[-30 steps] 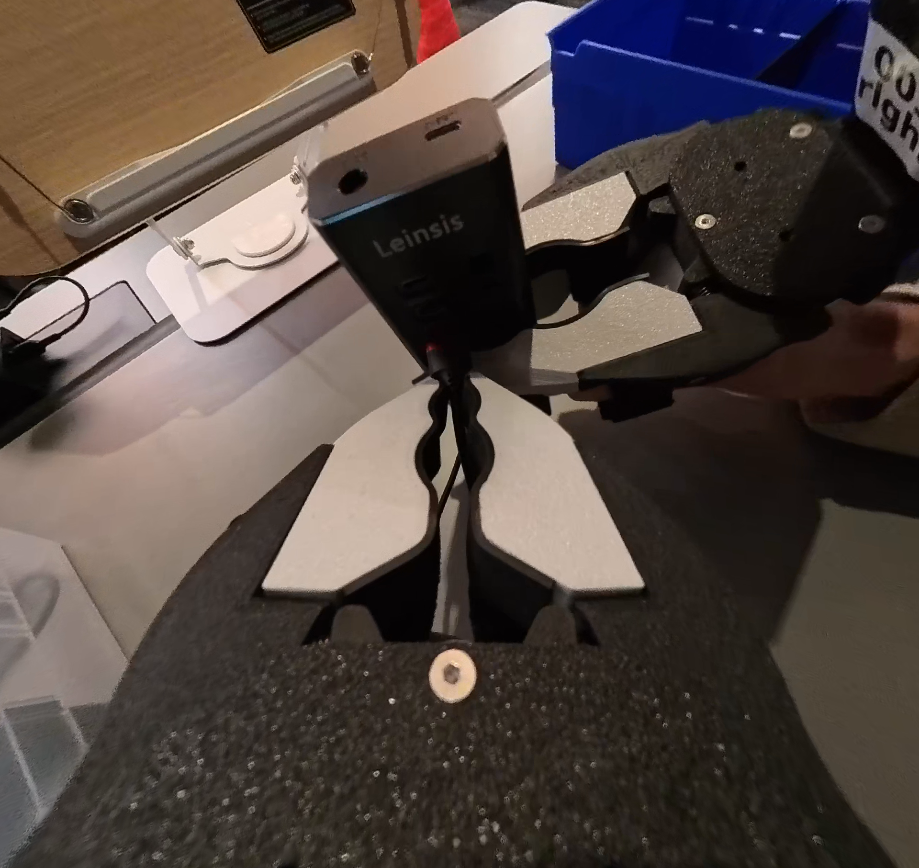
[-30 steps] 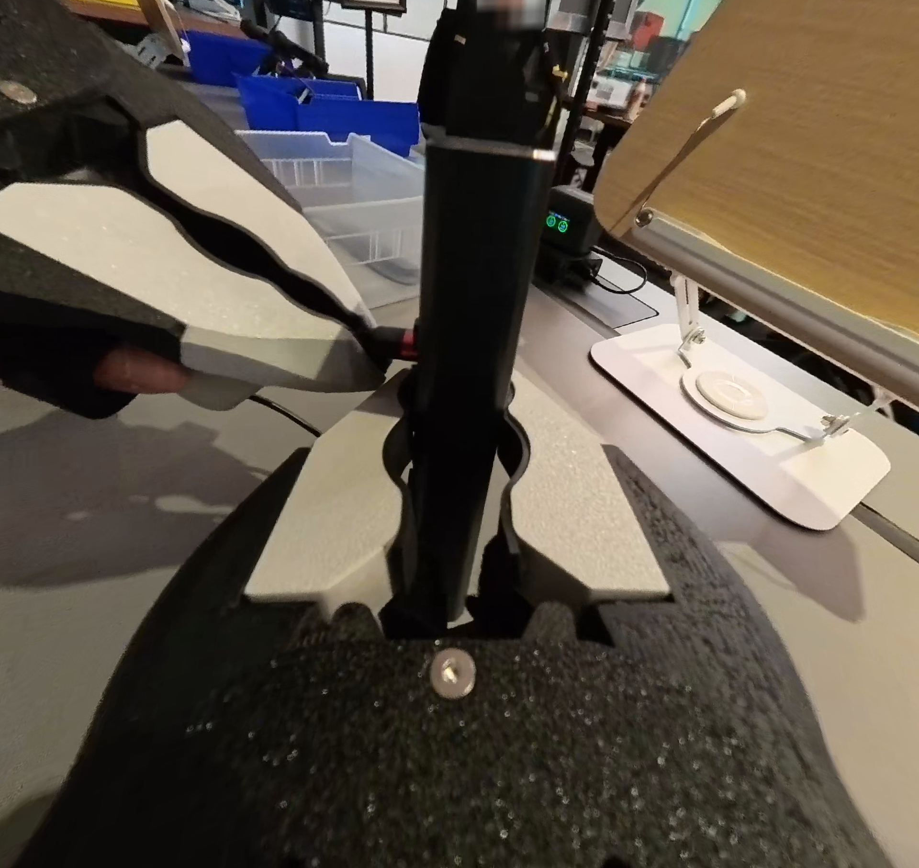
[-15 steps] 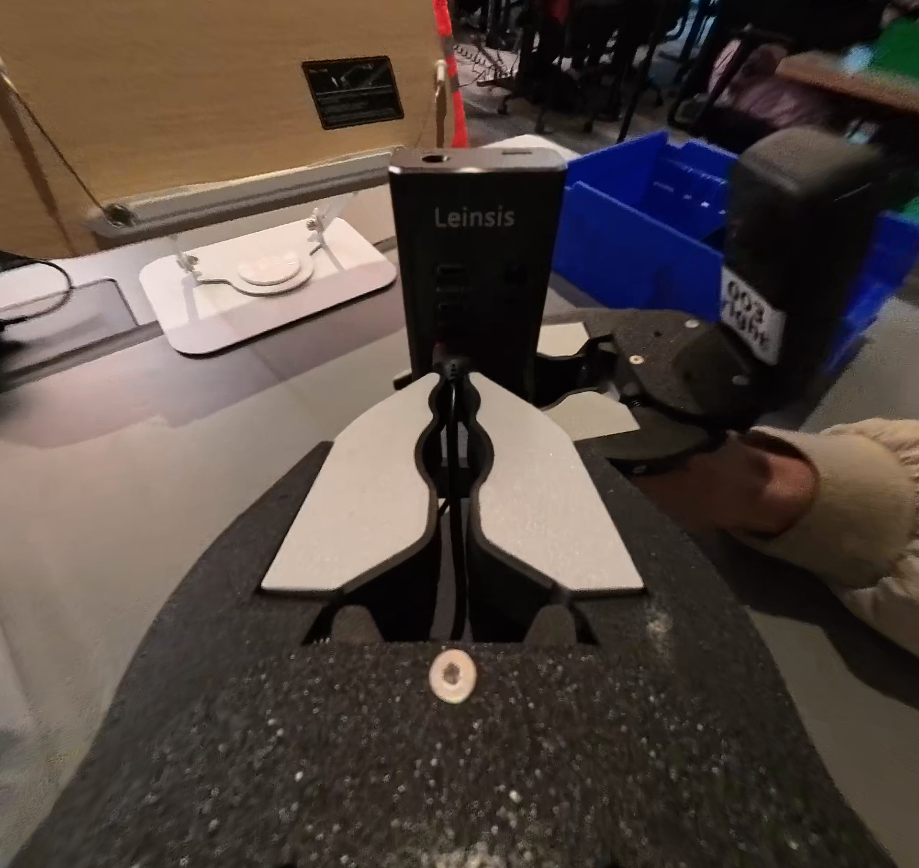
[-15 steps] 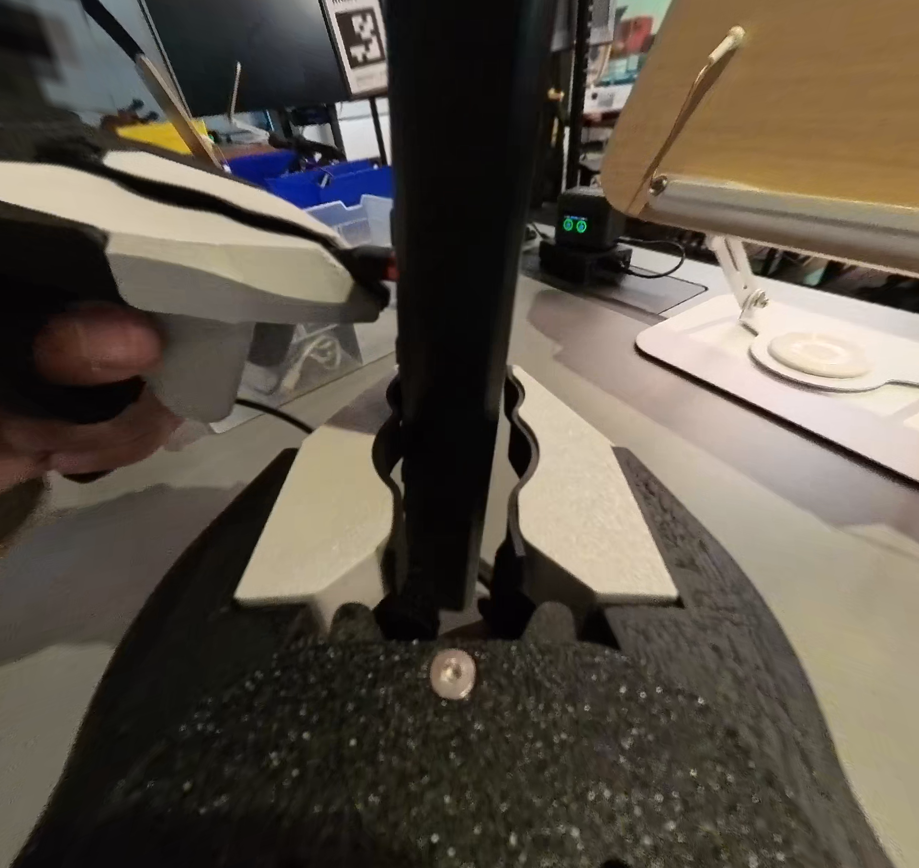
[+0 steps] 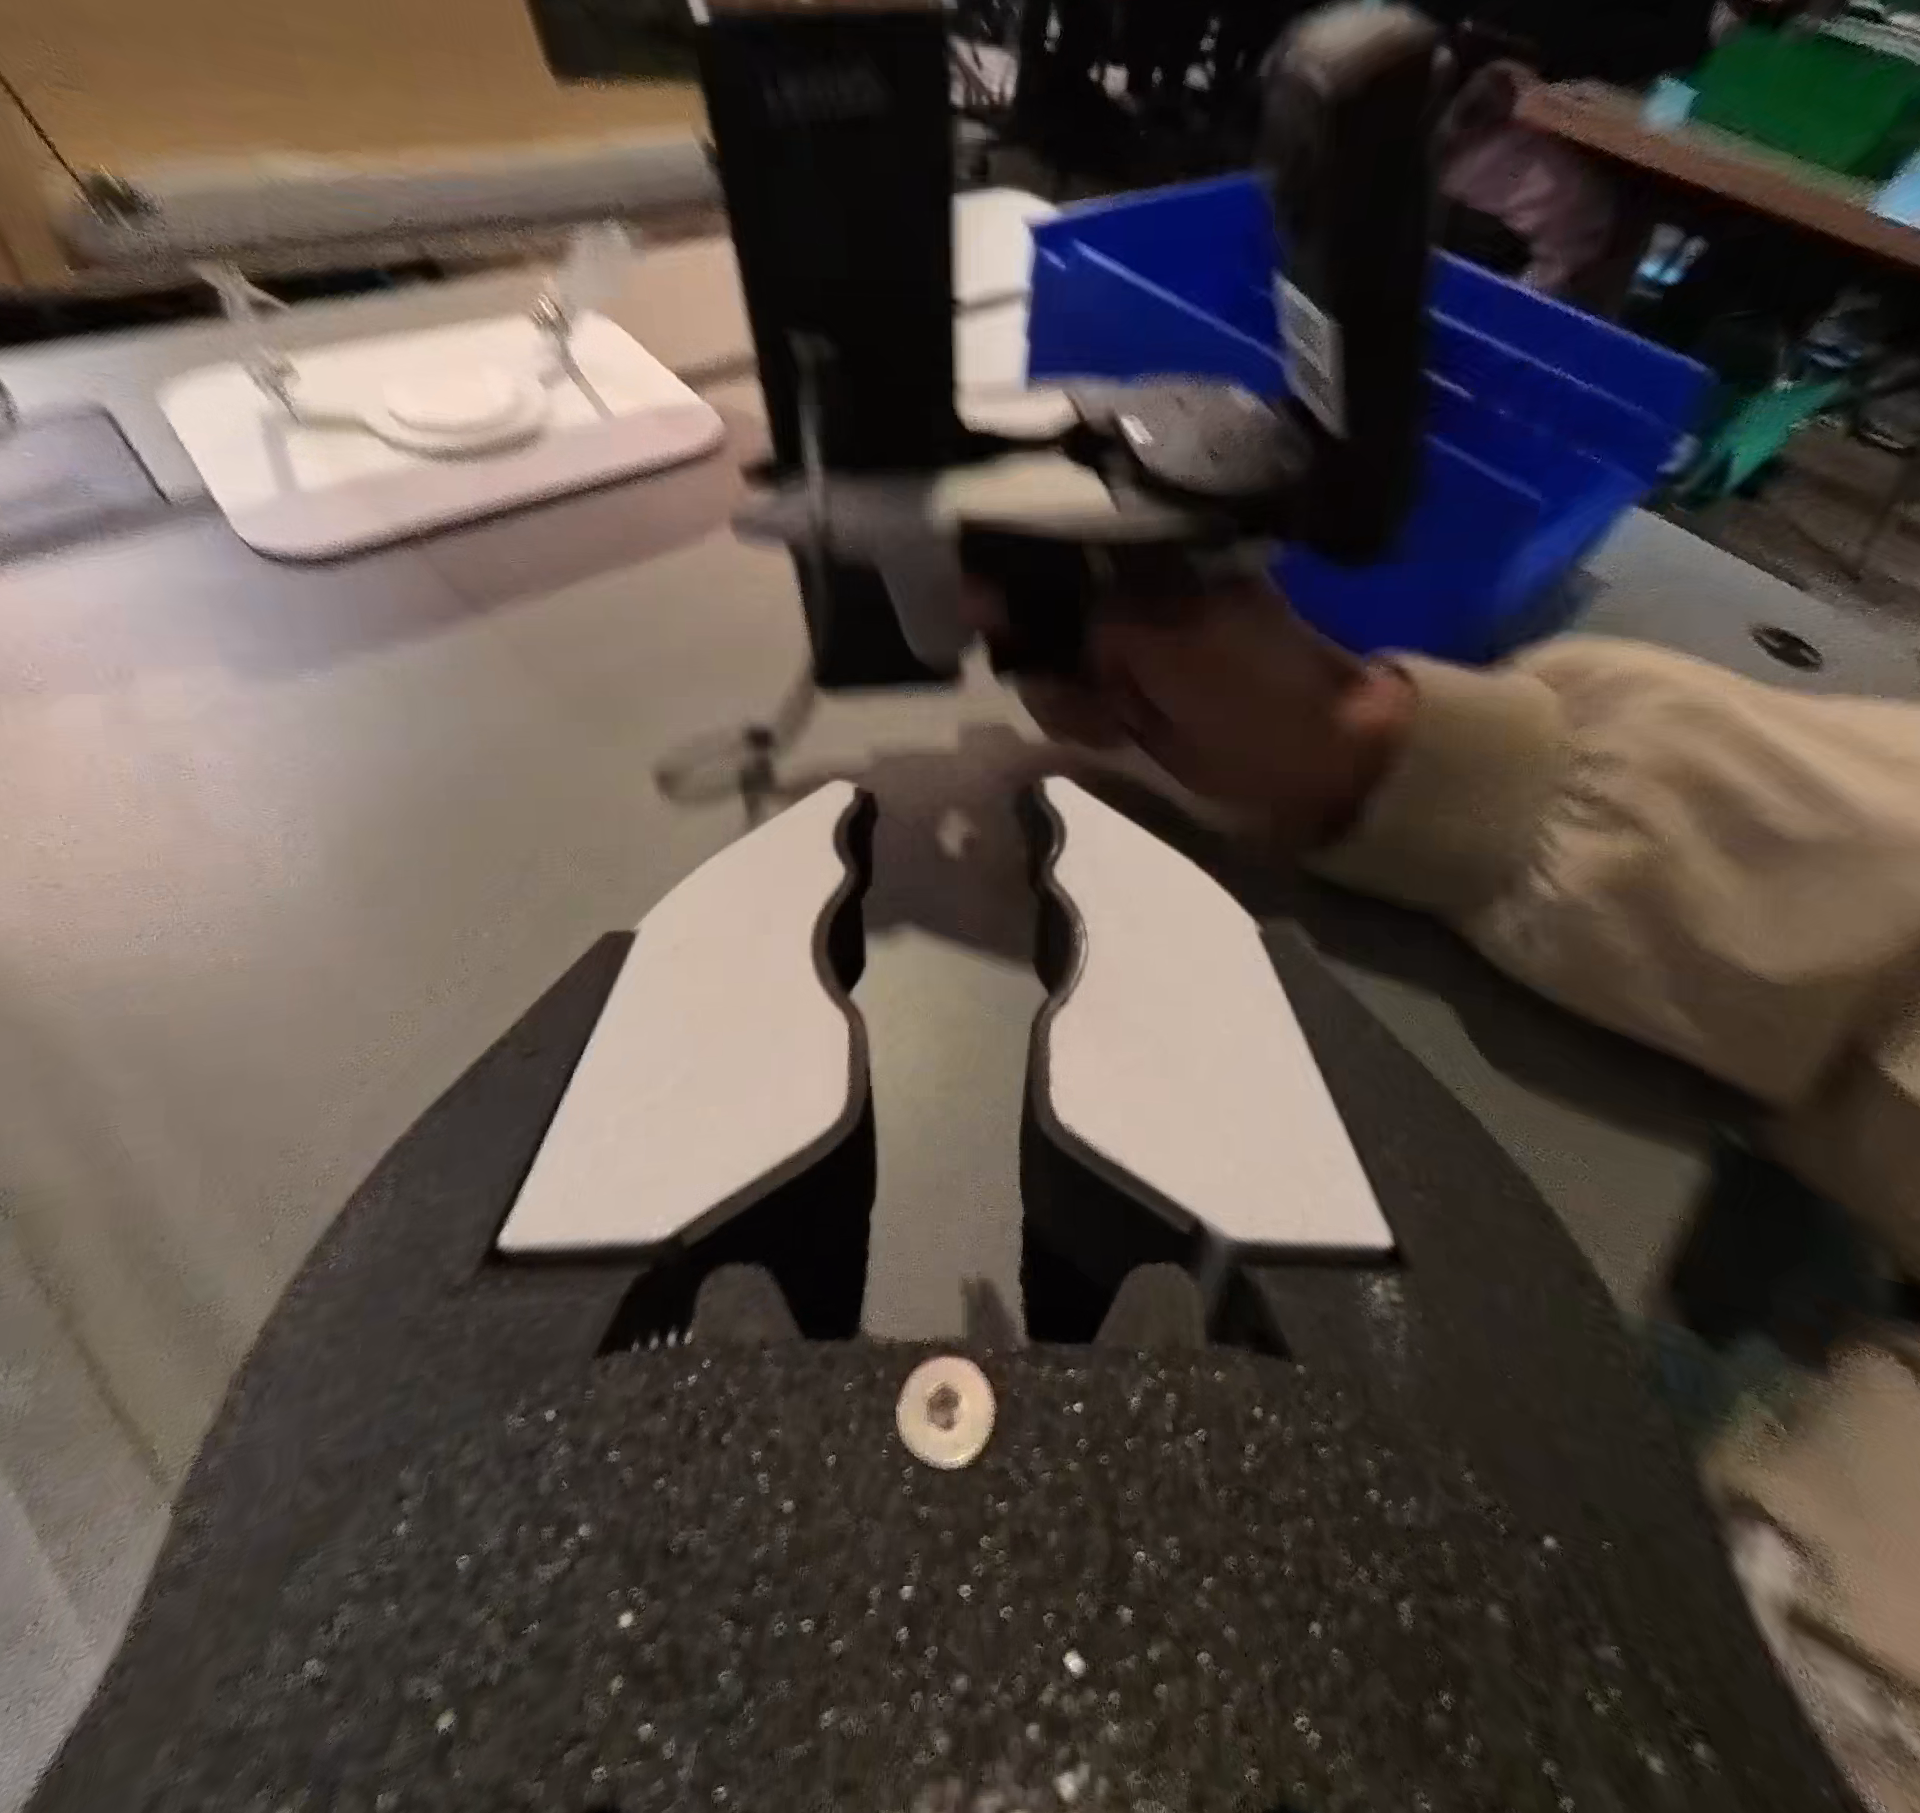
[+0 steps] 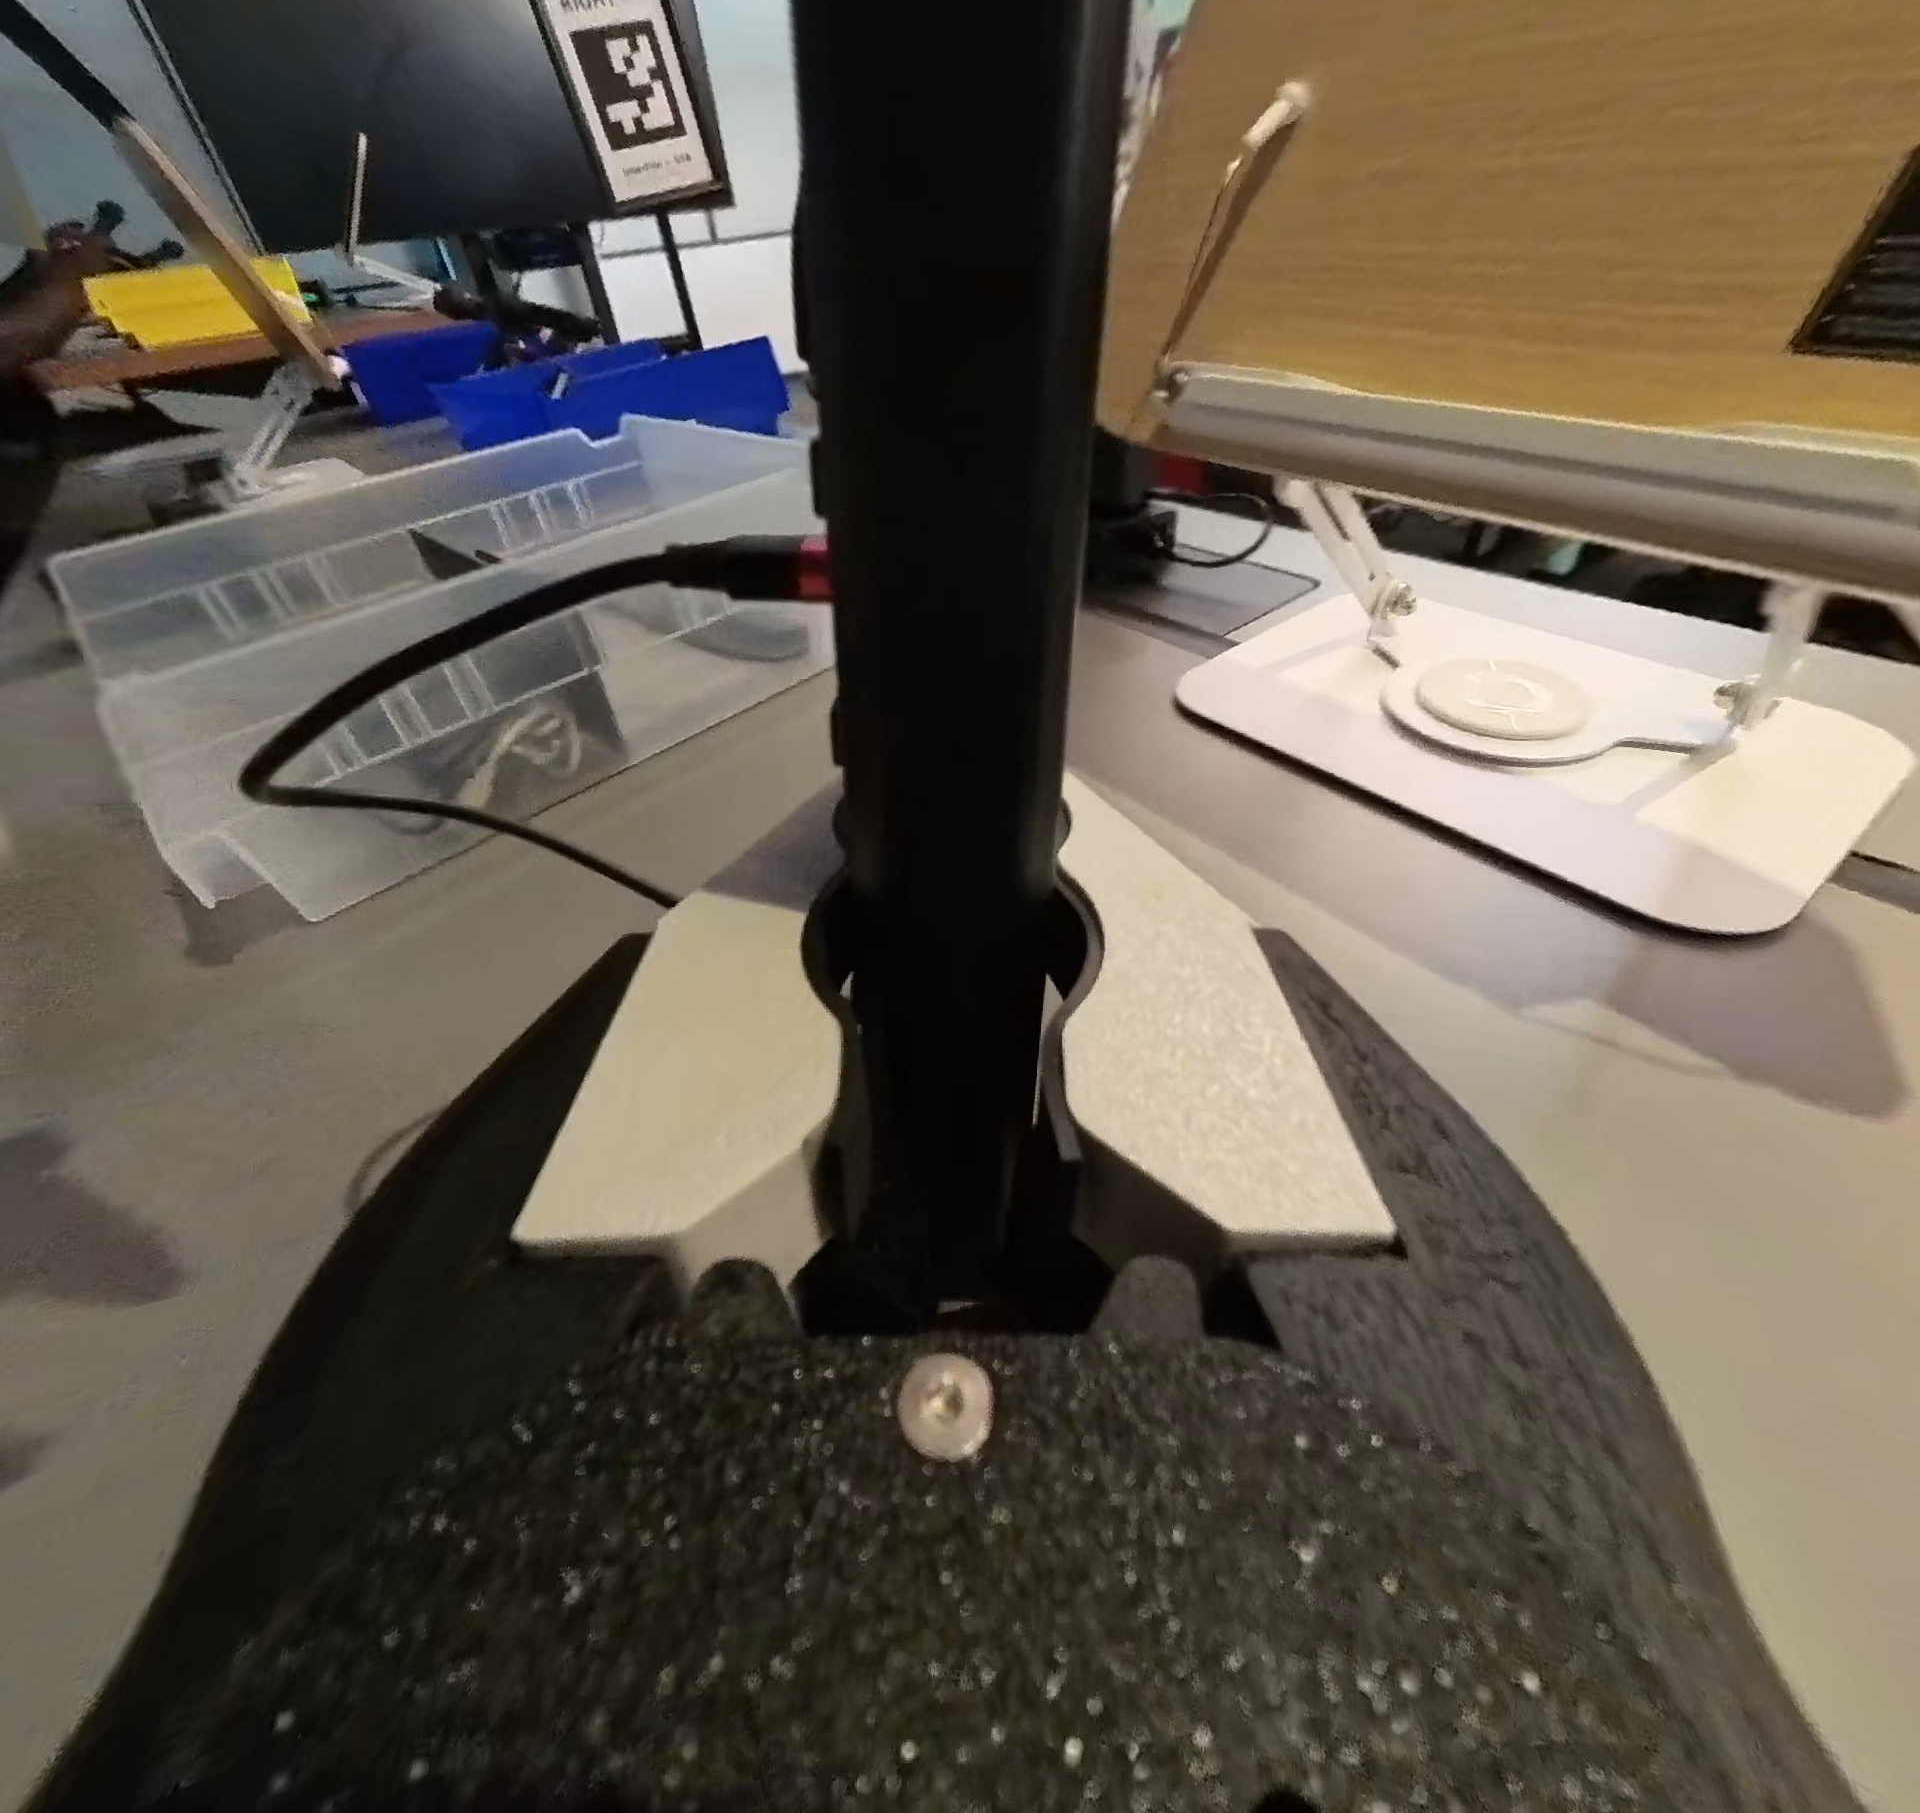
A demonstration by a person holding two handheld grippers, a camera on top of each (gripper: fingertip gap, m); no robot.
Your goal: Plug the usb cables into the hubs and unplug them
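- The right gripper point(image 6: 951, 942) holds the tall black rectangular USB hub point(image 6: 951, 413) upright, its grey jaws pinching the hub's lower end from both sides; in the left wrist view the same gripper point(image 5: 883, 537) shows blurred, gripping the hub point(image 5: 831, 236) from the side.
- A thin black USB cable with a red-collared plug point(image 6: 748, 566) sits in a port on the hub's left face, above the right jaws; from the plug the cable arcs down and left, then loops back toward the left jaw's tip.
- The left gripper point(image 5: 948, 818) is empty, its grey jaws spread with the bare grey surface point(image 5: 312, 880) showing between them; the hub stands ahead of them, apart from their tips.
- A hand in a beige sleeve point(image 5: 1558, 859) grips the right gripper's handle, ahead and right of the left jaws.
- A blue plastic divided bin point(image 5: 1507, 433) sits beyond the hub, right of the left jaws.
- A clear plastic divided tray point(image 6: 416, 620) lies left of the right jaws; a white stand base with a tilted wooden board point(image 6: 1558, 755) lies to their right.
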